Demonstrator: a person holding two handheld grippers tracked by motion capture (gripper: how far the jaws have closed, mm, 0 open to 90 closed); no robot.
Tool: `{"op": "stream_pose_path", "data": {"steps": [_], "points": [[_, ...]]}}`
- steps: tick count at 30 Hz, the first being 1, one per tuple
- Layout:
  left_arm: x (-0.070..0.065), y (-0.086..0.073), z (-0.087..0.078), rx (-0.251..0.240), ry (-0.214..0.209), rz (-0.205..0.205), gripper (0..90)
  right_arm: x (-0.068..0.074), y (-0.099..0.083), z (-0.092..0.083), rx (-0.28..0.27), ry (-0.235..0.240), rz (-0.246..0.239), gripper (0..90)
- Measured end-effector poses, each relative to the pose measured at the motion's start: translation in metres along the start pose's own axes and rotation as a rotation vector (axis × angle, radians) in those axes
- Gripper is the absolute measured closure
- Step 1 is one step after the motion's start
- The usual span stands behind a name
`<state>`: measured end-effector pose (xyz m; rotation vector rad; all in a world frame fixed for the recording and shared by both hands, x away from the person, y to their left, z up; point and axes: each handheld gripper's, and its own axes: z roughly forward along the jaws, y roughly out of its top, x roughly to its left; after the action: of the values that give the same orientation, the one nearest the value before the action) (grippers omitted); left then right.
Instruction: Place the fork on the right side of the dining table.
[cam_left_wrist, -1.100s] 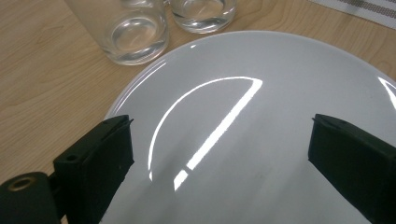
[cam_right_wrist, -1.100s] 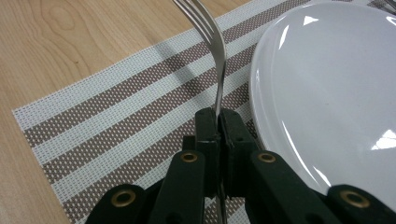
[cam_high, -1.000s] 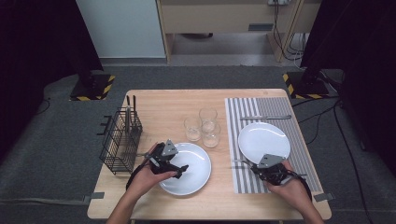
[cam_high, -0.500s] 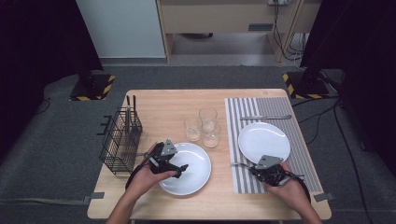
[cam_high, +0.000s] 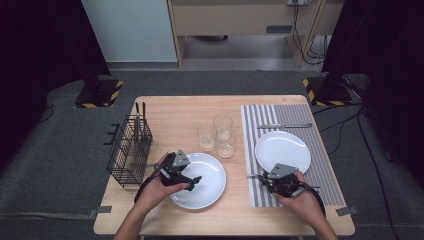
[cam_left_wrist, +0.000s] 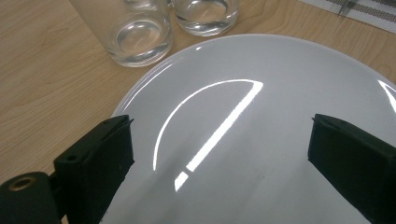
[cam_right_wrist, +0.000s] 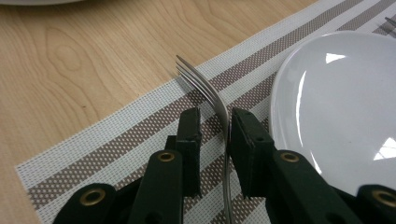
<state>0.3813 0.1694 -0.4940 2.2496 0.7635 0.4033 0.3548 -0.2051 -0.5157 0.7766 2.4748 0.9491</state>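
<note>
The right claw (cam_right_wrist: 212, 123) sits low over the striped placemat (cam_right_wrist: 140, 126) with a fork (cam_right_wrist: 210, 95) between its jaws, which have just been opening: there is a visible gap on the left side of the tines' neck, so the fork looks let go, lying on the mat just at the 9 o'clock side of the right plate (cam_right_wrist: 336, 102). That fork should be light, stiff and slick metal; I would take it across the narrow neck or mid-handle, flat sides against the pads, since a pinch on the curved tines would likely slip. The left claw (cam_left_wrist: 219, 154) hangs wide open and empty over the near plate (cam_left_wrist: 261, 116), a glossy ceramic piece, probably heavy, slippery and breakable, best taken at the rim. The right gripper view reveals the gap beside the fork, which the high view cannot resolve; the high view instead gives the layout: three glasses (cam_high: 216, 136) at 12 o'clock of the near plate, a wire basket (cam_high: 129, 150) at 9 o'clock, and cutlery (cam_high: 284, 126) lying beyond the right plate on the wooden surface (cam_high: 175, 112)
</note>
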Motion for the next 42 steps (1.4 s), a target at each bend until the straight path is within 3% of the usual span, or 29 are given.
{"op": "stream_pose_path", "data": {"steps": [7,12,24,34,39,42], "points": [[0.0,0.0,0.0,-0.001,0.002,-0.002,6.1,-0.002,-0.001,0.01,0.037,-0.024,0.023,78.4],[-0.001,-0.001,0.002,0.008,-0.001,0.001,6.1,-0.002,-0.002,0.011,0.024,-0.022,0.044,81.2],[-0.003,0.001,0.002,0.0,-0.011,0.004,6.0,-0.002,-0.003,0.01,0.029,-0.025,0.011,88.0],[-0.003,0.001,0.001,-0.003,-0.002,0.001,6.2,0.004,-0.007,0.003,0.033,0.007,-0.041,88.1],[0.0,0.002,-0.001,-0.017,0.028,-0.016,6.8,0.003,-0.012,-0.002,0.037,0.009,-0.034,87.6],[0.0,0.002,-0.002,-0.017,0.025,-0.014,6.7,0.003,-0.013,-0.004,0.04,0.003,-0.028,77.4]]}}
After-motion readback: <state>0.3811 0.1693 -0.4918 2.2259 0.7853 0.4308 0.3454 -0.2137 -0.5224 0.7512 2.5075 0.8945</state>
